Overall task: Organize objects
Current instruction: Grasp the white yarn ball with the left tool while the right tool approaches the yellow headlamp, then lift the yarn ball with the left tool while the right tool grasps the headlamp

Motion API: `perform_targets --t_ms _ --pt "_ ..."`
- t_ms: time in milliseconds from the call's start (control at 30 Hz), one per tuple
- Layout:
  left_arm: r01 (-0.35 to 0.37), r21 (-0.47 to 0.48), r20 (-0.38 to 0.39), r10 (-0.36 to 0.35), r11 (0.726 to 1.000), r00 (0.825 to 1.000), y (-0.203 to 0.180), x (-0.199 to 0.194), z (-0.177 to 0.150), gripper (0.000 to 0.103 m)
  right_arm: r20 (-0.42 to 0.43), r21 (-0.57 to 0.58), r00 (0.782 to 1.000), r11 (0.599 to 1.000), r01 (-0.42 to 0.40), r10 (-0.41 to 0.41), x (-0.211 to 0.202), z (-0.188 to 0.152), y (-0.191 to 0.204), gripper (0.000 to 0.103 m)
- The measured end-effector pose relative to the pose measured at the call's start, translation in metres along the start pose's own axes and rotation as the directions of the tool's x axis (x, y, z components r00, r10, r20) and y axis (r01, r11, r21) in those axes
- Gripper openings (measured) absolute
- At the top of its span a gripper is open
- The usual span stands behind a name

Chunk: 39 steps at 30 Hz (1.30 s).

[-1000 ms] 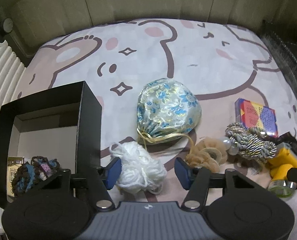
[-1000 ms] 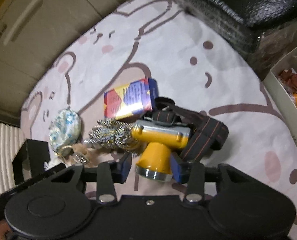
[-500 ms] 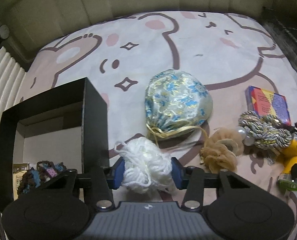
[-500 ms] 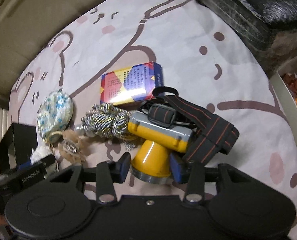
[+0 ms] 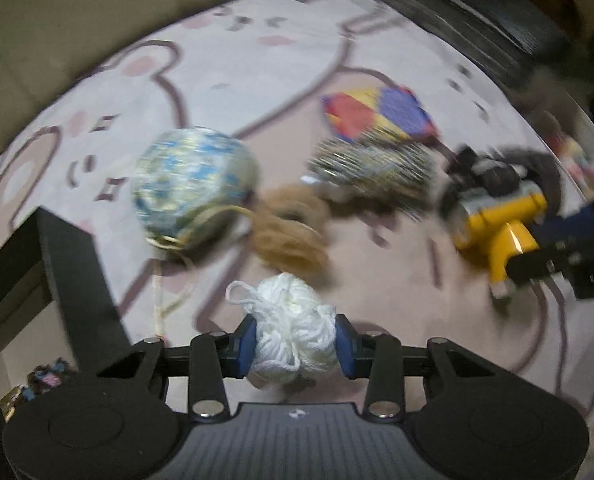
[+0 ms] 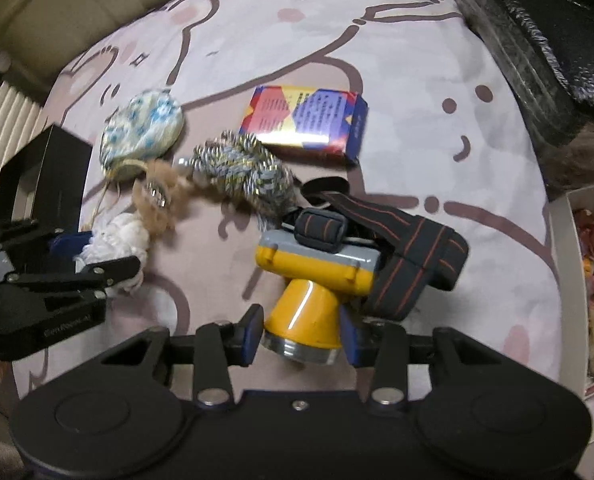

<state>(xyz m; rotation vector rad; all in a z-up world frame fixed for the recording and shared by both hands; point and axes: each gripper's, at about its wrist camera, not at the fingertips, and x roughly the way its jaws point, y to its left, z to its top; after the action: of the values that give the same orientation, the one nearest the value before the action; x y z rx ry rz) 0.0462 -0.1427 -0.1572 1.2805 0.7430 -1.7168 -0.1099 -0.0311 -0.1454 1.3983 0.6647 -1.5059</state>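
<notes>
the left gripper (image 5: 293, 344), wide a second earlier, was closing on the white yarn bundle (image 5: 291, 330); the right gripper (image 6: 301, 332) was closing (pads touching) on the yellow headlamp's cone (image 6: 303, 322); both ready for lifting.

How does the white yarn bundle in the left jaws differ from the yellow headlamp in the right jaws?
The white yarn bundle is soft, shapeless and all white; the yellow headlamp is hard and glossy, with a cone-shaped front and a dark striped strap. The yarn is smaller and squashes between the pads; the headlamp keeps its shape. Both sit between closing jaws above the bear-print cloth.
</notes>
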Motion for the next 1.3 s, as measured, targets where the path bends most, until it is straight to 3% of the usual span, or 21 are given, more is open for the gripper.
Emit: perform_targets --t_ms 33,67,100,267,467,600,833,967,1167,1300 --pt "0.005 0.011 -0.007 -0.005 1.000 1.000 -0.002 0.000 -0.001 0.042 -0.002 0.000 1.000 1.000 0.003 -0.003 -0.001 -0.003 -0.001 0.027" --pt "0.005 0.016 -0.011 -0.004 1.000 1.000 -0.004 0.000 -0.002 0.043 -0.004 0.012 1.000 1.000 -0.003 0.003 -0.003 -0.004 -0.003 0.005" --pt "0.004 0.013 -0.016 -0.004 1.000 1.000 -0.004 0.001 -0.002 0.047 0.000 0.036 1.000 0.999 -0.022 0.022 -0.005 -0.005 -0.006 0.004" --pt "0.034 -0.072 -0.015 -0.035 0.997 0.999 0.004 -0.002 -0.004 0.051 0.019 0.085 1.000 0.996 -0.026 0.025 -0.008 -0.006 -0.008 0.023" --pt "0.078 -0.267 0.019 -0.075 0.960 0.997 0.030 -0.008 -0.002 0.052 0.081 0.257 0.992 0.960 -0.111 0.093 -0.012 0.000 -0.021 0.025" --pt "0.071 -0.356 0.031 -0.064 0.932 0.997 0.043 -0.009 -0.003 0.052 0.069 0.254 0.996 0.964 -0.076 0.060 -0.007 0.003 -0.015 0.025" --pt "0.063 -0.367 0.006 -0.065 0.928 0.998 0.044 -0.002 -0.005 0.052 0.045 0.205 0.999 0.979 0.006 -0.015 0.001 0.009 -0.001 0.026" --pt "0.075 -0.395 -0.001 -0.082 0.915 0.997 0.042 0.002 -0.004 0.052 0.013 0.153 0.993 0.982 0.114 -0.118 0.007 0.009 0.007 0.028" --pt "0.091 -0.409 -0.019 -0.108 0.908 0.994 0.039 0.009 -0.003 0.053 -0.004 0.122 0.994 0.987 0.109 -0.109 0.017 0.007 0.012 0.034" --pt "0.088 -0.403 -0.033 -0.110 0.911 0.993 0.036 0.015 -0.002 0.053 -0.013 0.076 0.988 0.986 0.151 -0.151 0.023 0.007 0.022 0.037"
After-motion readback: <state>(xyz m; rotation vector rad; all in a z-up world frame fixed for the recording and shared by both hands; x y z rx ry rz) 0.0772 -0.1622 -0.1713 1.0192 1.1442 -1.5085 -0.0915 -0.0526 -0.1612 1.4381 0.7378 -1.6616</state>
